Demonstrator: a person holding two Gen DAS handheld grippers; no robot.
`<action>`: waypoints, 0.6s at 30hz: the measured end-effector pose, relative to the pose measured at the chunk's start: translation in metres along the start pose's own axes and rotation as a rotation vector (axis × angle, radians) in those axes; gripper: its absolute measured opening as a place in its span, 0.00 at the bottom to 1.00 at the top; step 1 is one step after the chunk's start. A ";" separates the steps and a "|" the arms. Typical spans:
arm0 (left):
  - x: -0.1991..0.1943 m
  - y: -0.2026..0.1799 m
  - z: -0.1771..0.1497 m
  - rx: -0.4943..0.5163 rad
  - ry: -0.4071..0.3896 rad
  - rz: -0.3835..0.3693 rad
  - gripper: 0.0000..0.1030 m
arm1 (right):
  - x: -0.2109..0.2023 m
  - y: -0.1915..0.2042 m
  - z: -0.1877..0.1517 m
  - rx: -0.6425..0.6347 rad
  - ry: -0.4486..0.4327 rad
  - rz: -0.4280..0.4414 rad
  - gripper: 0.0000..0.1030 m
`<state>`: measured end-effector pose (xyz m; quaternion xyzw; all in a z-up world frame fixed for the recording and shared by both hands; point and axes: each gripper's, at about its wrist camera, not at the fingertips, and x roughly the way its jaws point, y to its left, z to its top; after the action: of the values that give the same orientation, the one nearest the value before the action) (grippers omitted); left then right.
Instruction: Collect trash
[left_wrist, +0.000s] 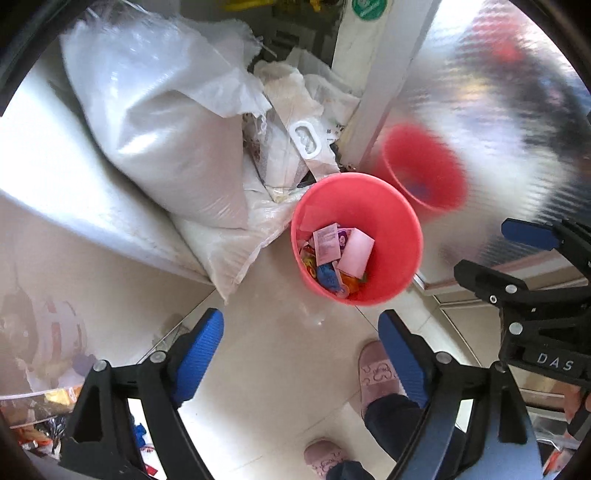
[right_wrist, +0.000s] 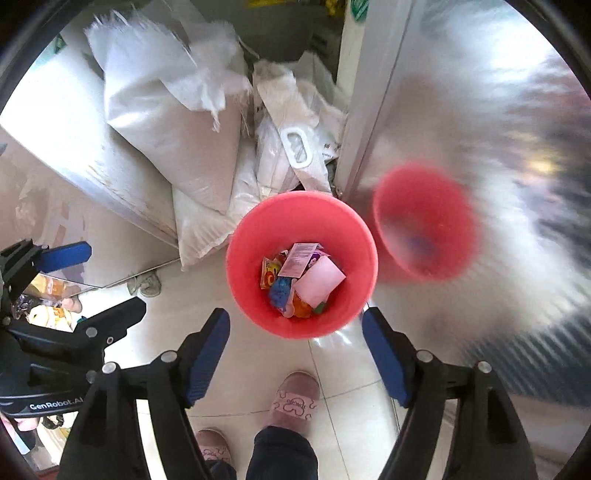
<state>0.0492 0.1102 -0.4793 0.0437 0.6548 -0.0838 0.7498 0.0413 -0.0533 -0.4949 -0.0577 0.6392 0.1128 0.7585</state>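
Observation:
A red plastic bin (left_wrist: 391, 221) stands on the tiled floor, also in the right wrist view (right_wrist: 251, 236). It holds trash: pink paper packets (left_wrist: 354, 251) (right_wrist: 317, 280), a blue wrapper (left_wrist: 327, 275) and orange wrappers (right_wrist: 269, 273). My left gripper (left_wrist: 301, 350) is open and empty, above the floor just short of the bin. My right gripper (right_wrist: 295, 350) is open and empty, right above the bin's near rim. Each gripper shows at the edge of the other's view, the right one (left_wrist: 524, 254) and the left one (right_wrist: 92, 280).
White woven sacks (left_wrist: 166, 140) lean on a steel counter (left_wrist: 66, 177) behind the bin. A shiny steel door (right_wrist: 480, 147) at right mirrors the bin. The person's pink slippers (right_wrist: 291, 402) stand on the floor below. More wrappers (left_wrist: 40, 417) lie on a surface at lower left.

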 end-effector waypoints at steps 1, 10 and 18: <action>-0.011 -0.001 -0.002 0.000 0.001 -0.005 0.82 | -0.010 0.003 -0.002 0.000 -0.008 -0.007 0.70; -0.155 0.001 -0.017 -0.039 -0.135 0.026 0.82 | -0.137 0.024 -0.013 0.049 -0.128 -0.030 0.71; -0.305 0.001 -0.018 -0.075 -0.323 0.023 0.82 | -0.289 0.040 -0.017 0.089 -0.328 -0.106 1.00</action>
<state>-0.0078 0.1350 -0.1799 0.0092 0.5279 -0.0569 0.8473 -0.0304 -0.0463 -0.2118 -0.0385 0.5074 0.0522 0.8593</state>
